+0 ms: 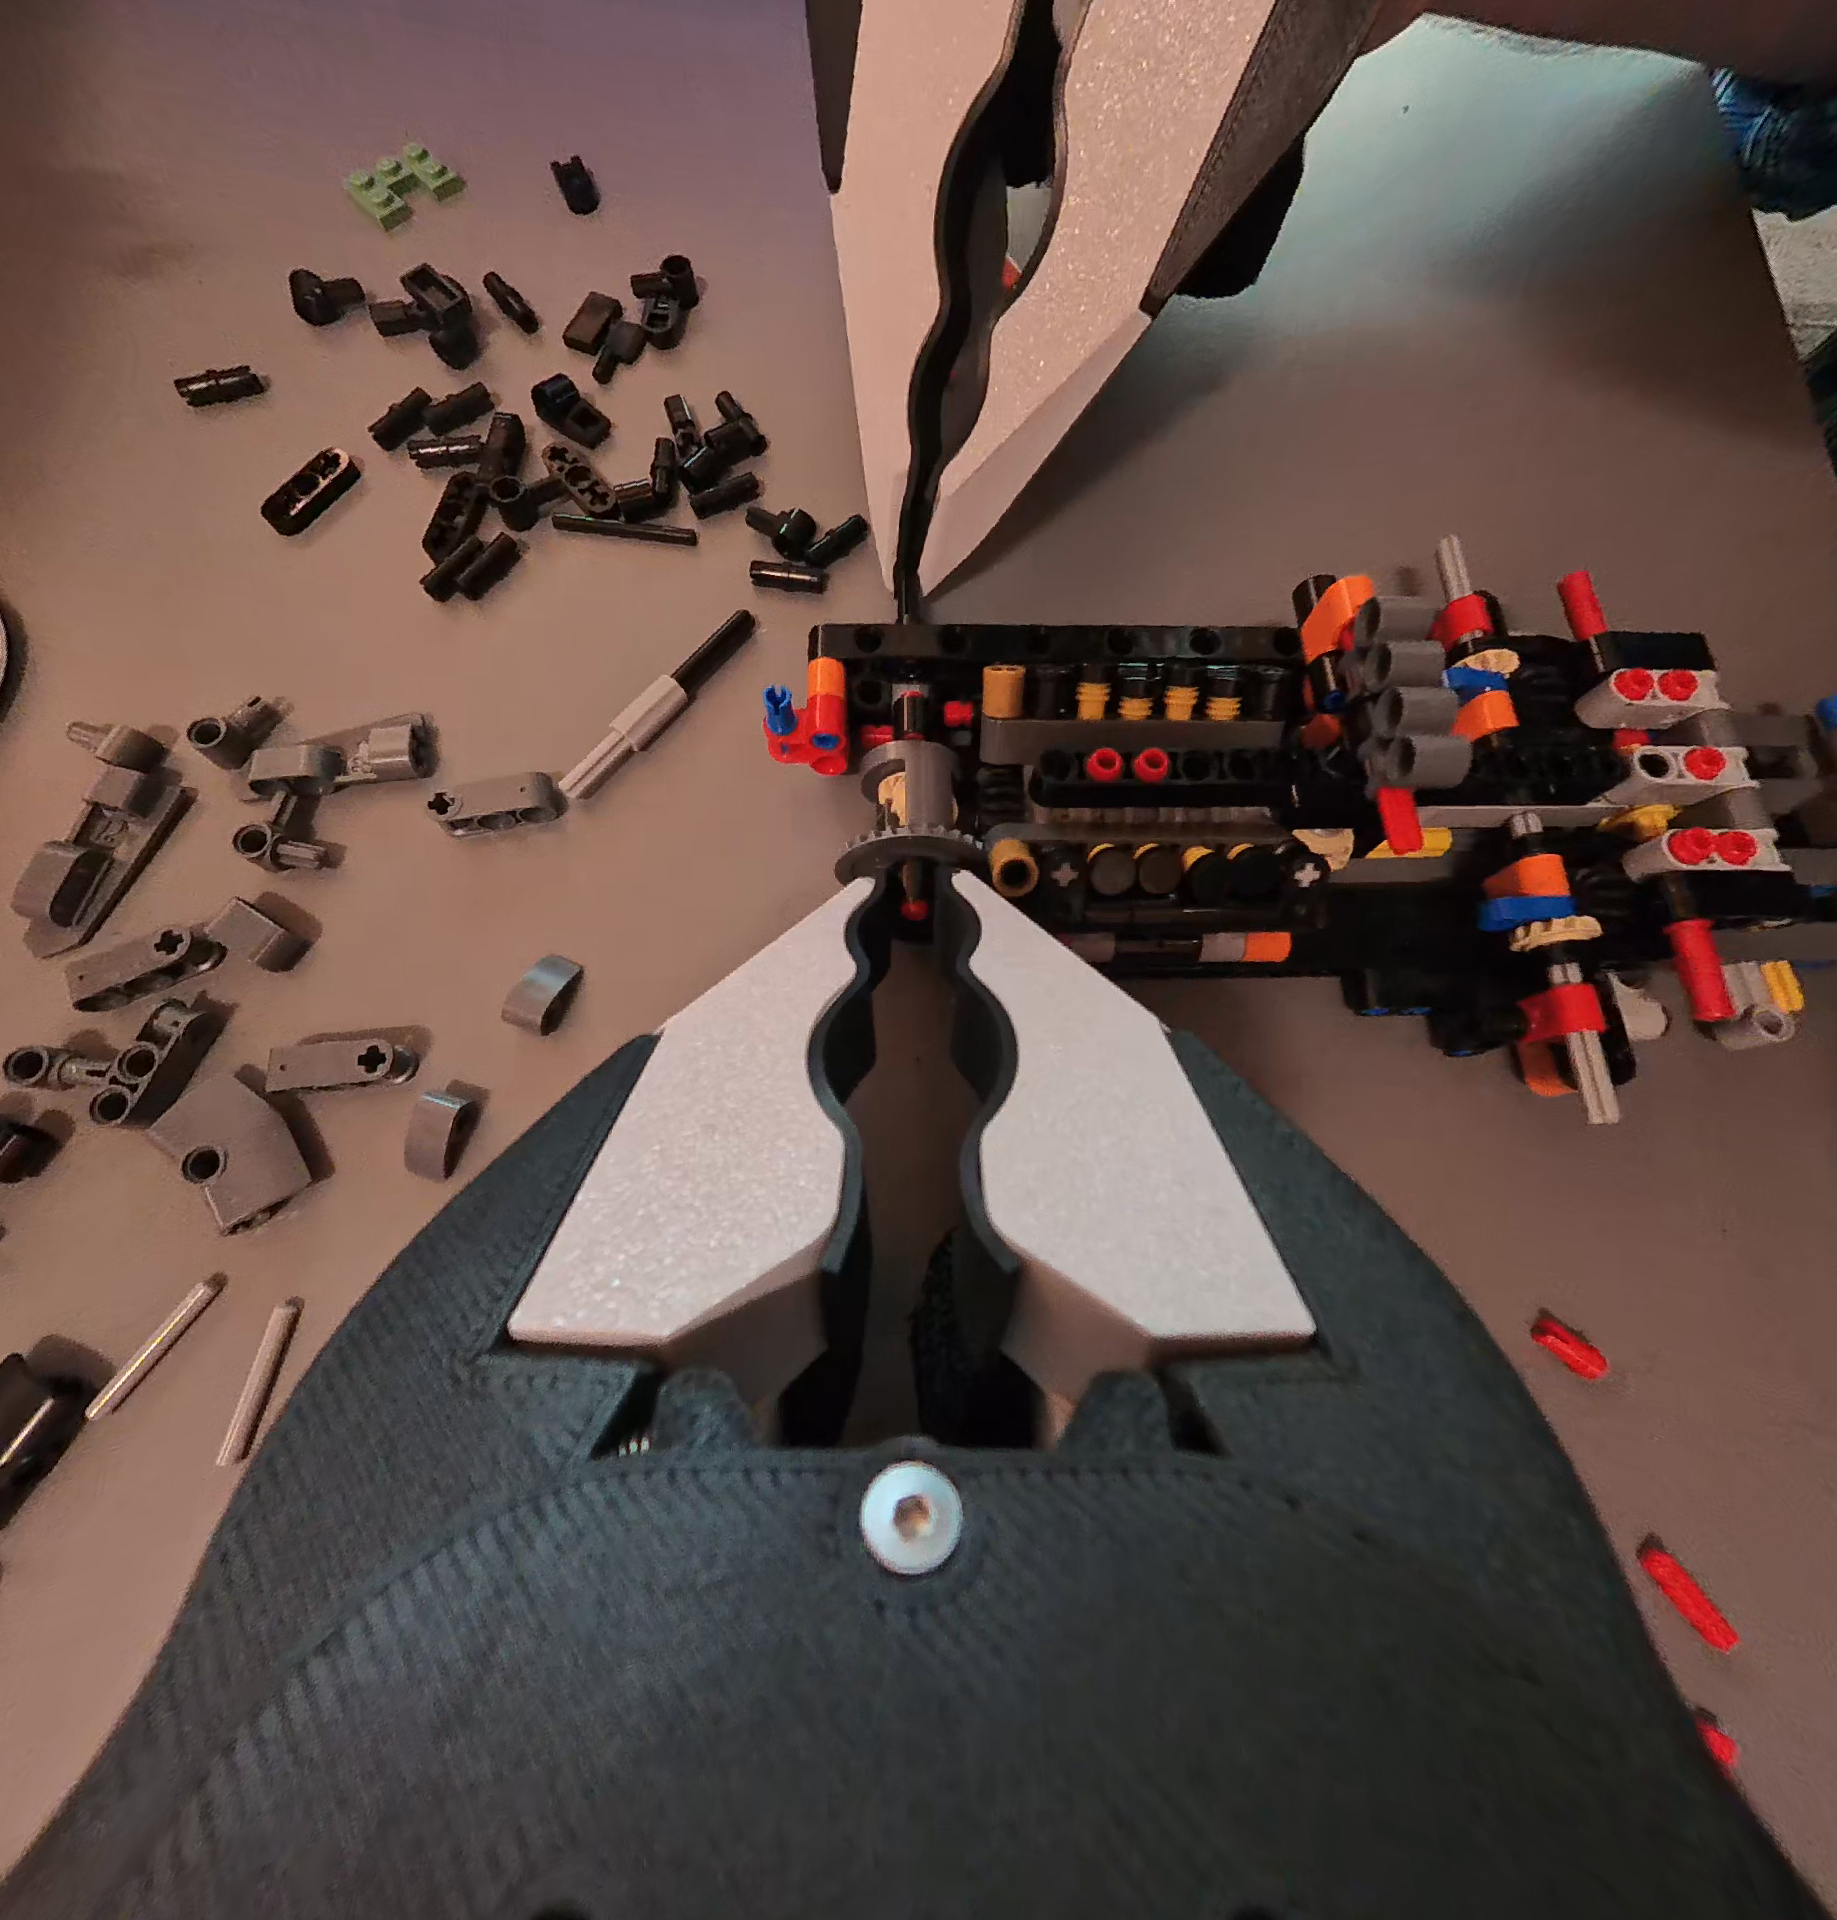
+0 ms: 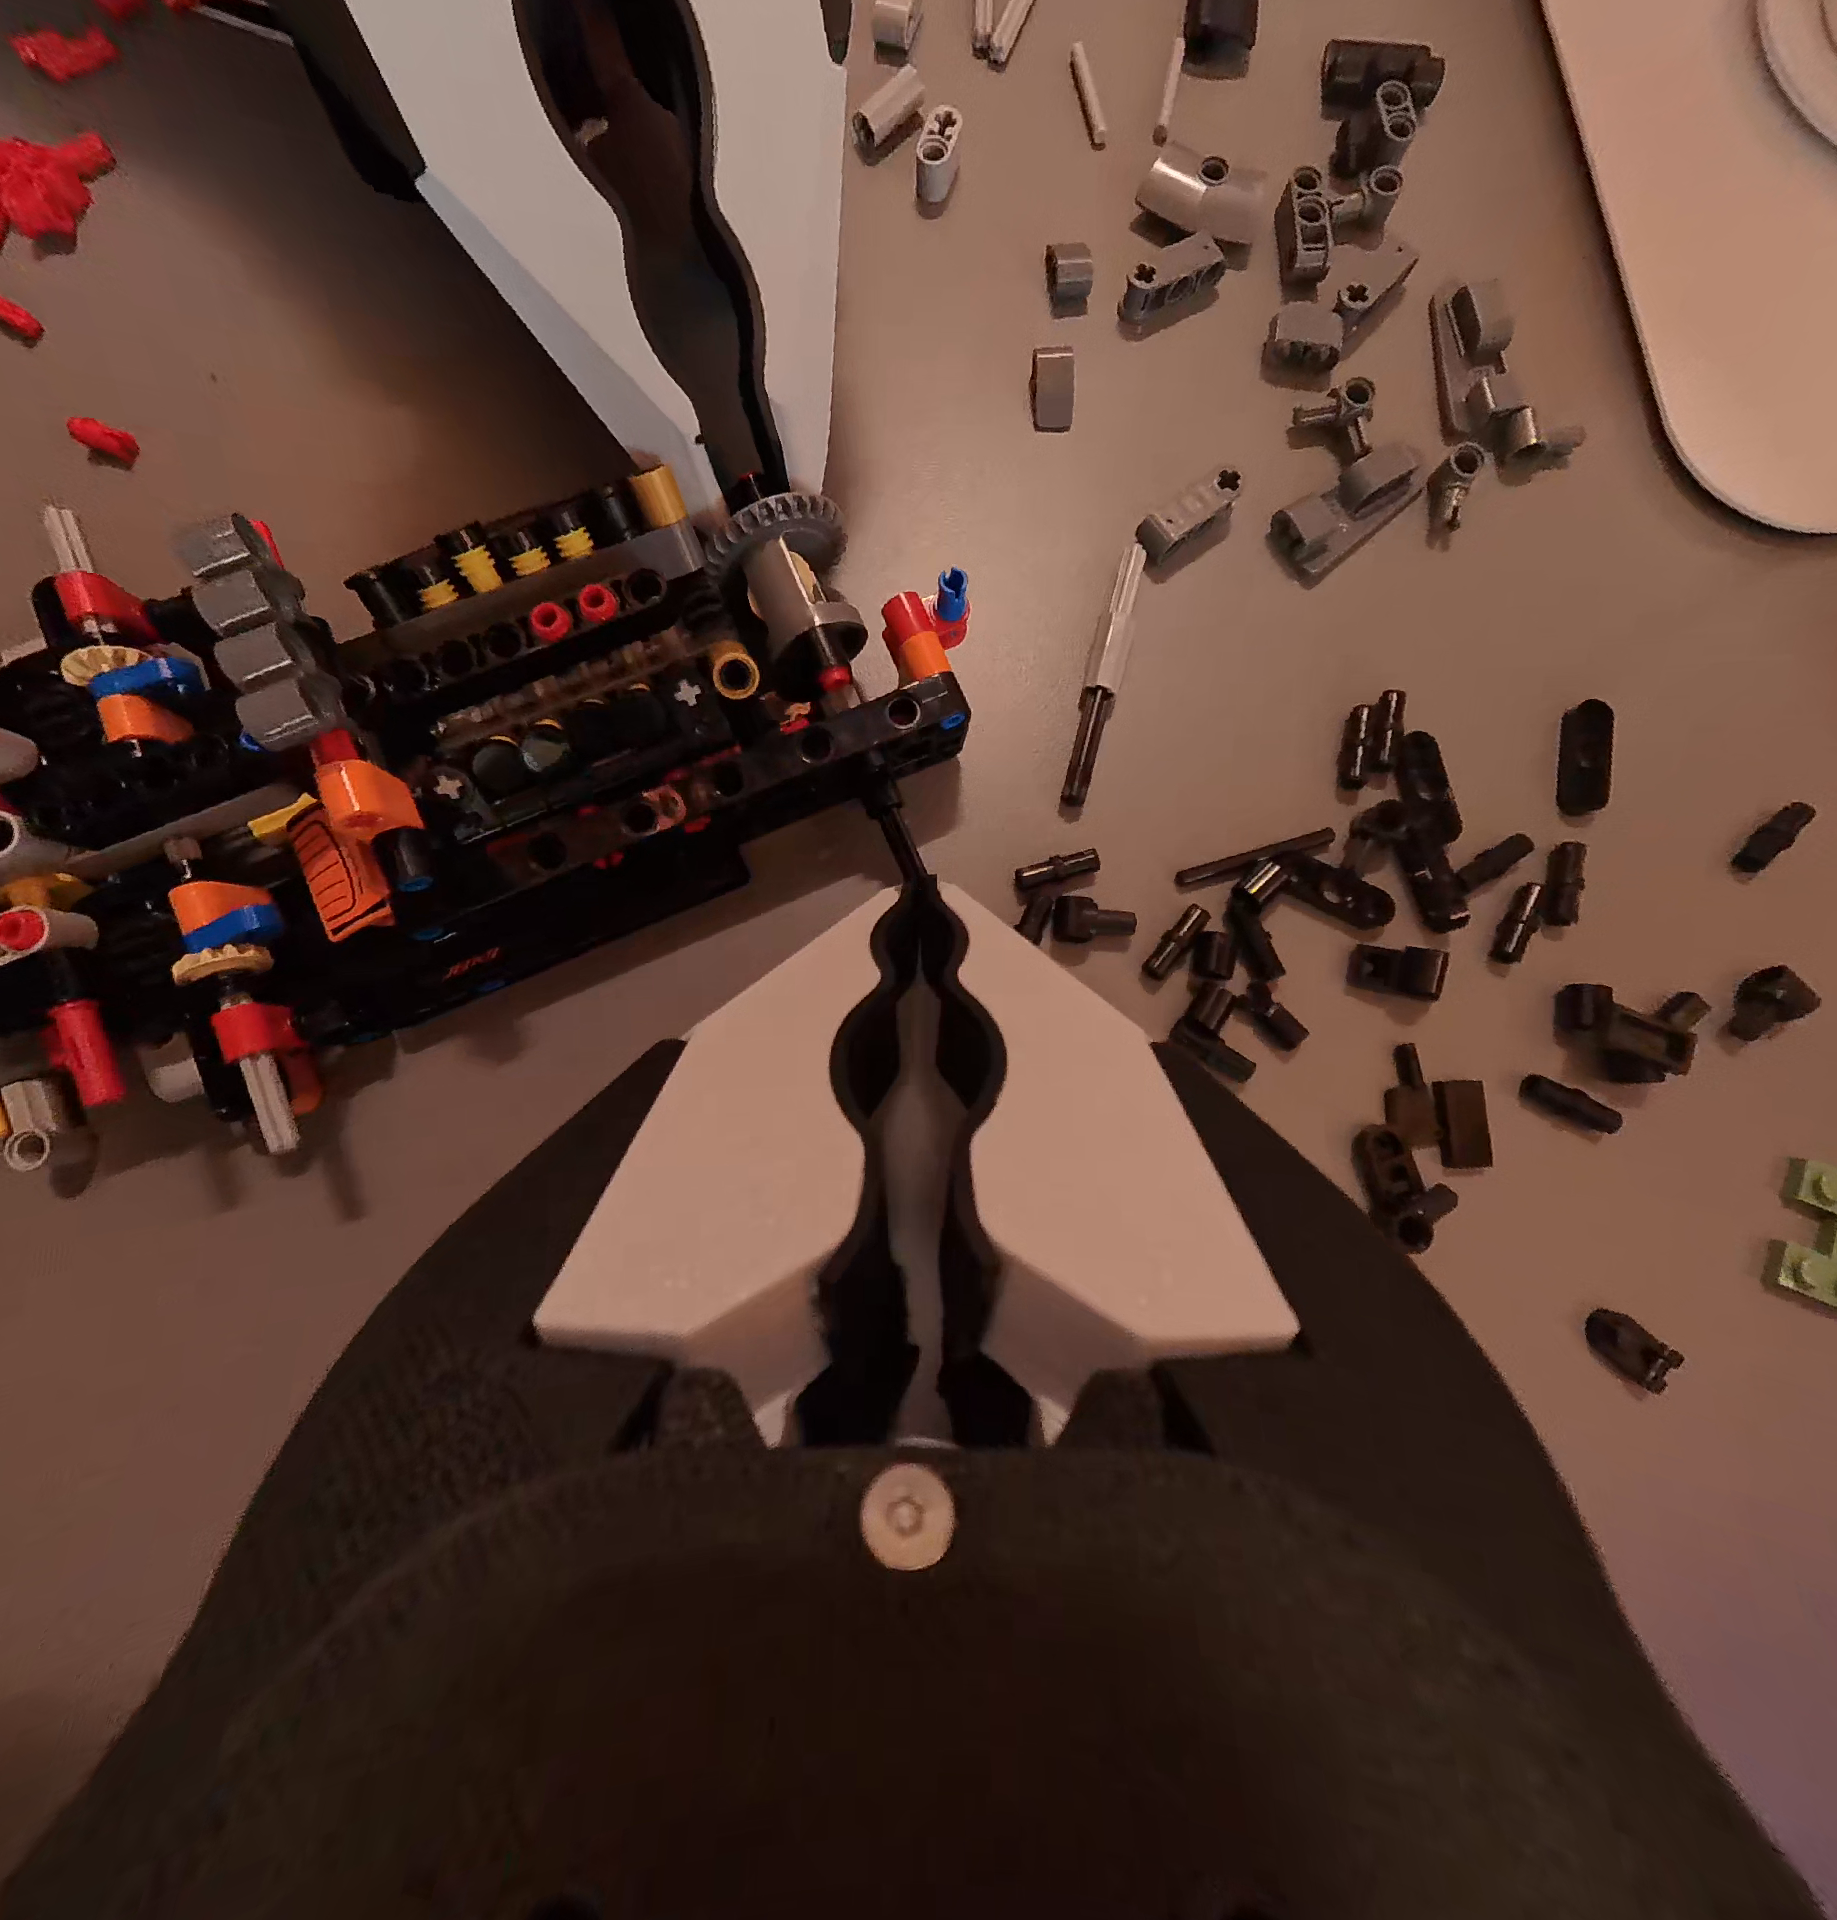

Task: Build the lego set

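Note:
A long black Lego Technic model [image 1: 1153, 769] with red, orange, yellow and blue parts lies on the grey table; it also shows in the right wrist view [image 2: 540, 707]. A grey gear [image 1: 898, 857] sits on a shaft at its near end. My left gripper [image 1: 912, 899] is shut on the tip of that gear shaft, just behind the gear [image 2: 779, 520]. My right gripper [image 2: 919, 899] is shut on a thin black axle [image 2: 898, 831] that runs into the corner of the model's black beam. In the left wrist view the right gripper [image 1: 909, 597] comes in from the top.
A pile of small black pins and connectors [image 1: 540, 447] [image 2: 1413, 914], scattered grey parts [image 1: 166, 935] [image 2: 1340, 312], a green plate [image 1: 405, 182] [image 2: 1828, 1236], red pieces [image 1: 1683, 1600] [image 2: 31, 177] and a grey-and-black axle [image 1: 654, 707]. A white rounded object [image 2: 1724, 260] lies at the table's edge. From my right tips it is roughly 15 cm to the green plate [image 1: 405, 182]; from my left, 25 cm. It is also in sight in the right wrist view [image 2: 1825, 1234].

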`<state>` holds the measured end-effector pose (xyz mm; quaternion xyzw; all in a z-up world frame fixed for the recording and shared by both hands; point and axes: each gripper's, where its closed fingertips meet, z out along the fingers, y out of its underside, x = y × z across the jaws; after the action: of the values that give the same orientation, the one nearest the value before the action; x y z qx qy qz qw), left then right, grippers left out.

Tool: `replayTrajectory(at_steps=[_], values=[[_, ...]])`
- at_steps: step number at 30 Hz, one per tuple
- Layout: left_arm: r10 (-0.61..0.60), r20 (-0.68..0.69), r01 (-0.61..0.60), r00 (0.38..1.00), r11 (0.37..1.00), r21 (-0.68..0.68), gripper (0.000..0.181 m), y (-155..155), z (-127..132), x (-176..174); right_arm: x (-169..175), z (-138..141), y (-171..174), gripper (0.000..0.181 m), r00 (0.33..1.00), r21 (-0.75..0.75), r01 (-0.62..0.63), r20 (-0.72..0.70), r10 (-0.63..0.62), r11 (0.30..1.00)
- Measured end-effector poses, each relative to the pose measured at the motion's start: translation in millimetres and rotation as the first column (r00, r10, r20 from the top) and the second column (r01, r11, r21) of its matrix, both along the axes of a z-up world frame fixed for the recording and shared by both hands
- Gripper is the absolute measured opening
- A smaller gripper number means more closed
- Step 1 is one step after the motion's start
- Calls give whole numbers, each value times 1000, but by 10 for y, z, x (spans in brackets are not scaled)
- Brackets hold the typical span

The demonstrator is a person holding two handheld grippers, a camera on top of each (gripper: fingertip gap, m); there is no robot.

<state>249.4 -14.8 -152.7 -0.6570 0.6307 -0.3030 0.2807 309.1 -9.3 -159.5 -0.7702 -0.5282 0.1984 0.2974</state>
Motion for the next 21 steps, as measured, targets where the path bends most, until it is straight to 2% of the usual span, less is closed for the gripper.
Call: replayTrajectory(at_steps=[21], values=[[6, -2, -6, 1000, 1000, 18, 7, -5, -3, 0, -11, 0, -1, 0, 998, -7, -27, 50, 27, 1000]])
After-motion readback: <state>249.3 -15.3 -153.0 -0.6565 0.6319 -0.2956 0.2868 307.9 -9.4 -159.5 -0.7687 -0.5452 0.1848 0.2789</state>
